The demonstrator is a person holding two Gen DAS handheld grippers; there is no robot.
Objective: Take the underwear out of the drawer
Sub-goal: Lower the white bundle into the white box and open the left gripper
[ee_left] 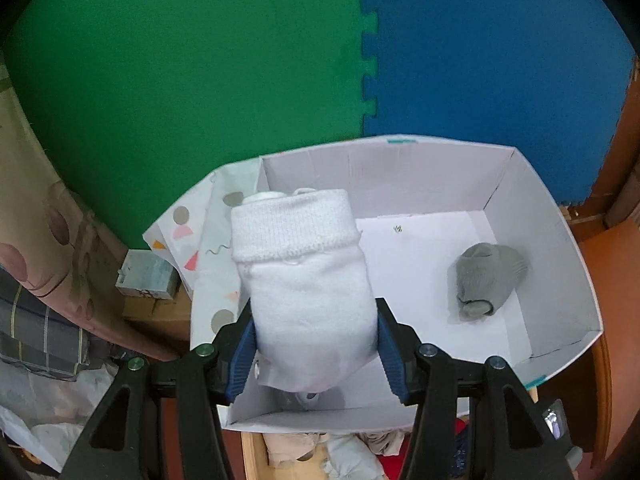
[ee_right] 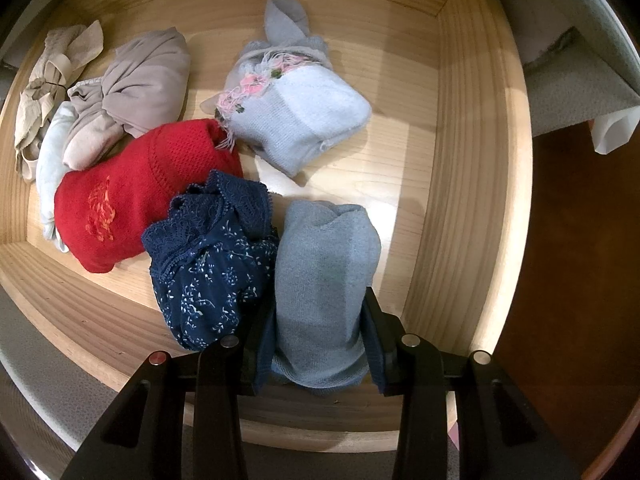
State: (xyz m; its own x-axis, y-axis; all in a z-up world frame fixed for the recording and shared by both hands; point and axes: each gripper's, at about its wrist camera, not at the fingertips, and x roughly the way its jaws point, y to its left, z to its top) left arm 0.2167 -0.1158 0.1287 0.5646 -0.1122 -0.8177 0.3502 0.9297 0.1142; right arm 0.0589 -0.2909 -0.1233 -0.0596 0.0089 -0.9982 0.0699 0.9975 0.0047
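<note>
My left gripper [ee_left: 316, 320] is shut on a rolled white garment [ee_left: 304, 272] and holds it above the near left part of a white cardboard box [ee_left: 560, 240]. A grey rolled garment [ee_left: 486, 278] lies on the box floor at the right. My right gripper [ee_right: 318, 324] is inside the wooden drawer [ee_right: 460, 200], its fingers closed on the sides of a light blue rolled garment [ee_right: 324, 280] that rests on the drawer floor. Beside it lie a navy lace piece [ee_right: 212, 256], a red knit piece [ee_right: 136, 192], a pale blue floral piece [ee_right: 296, 116] and beige pieces [ee_right: 132, 92].
The box stands on green [ee_left: 180, 60] and blue [ee_left: 500, 48] foam mats. A patterned flap [ee_left: 200, 240] hangs at its left side. Small boxes [ee_left: 148, 276] and bedding [ee_left: 40, 320] lie at the left. The drawer's contents show below the box [ee_left: 340, 452].
</note>
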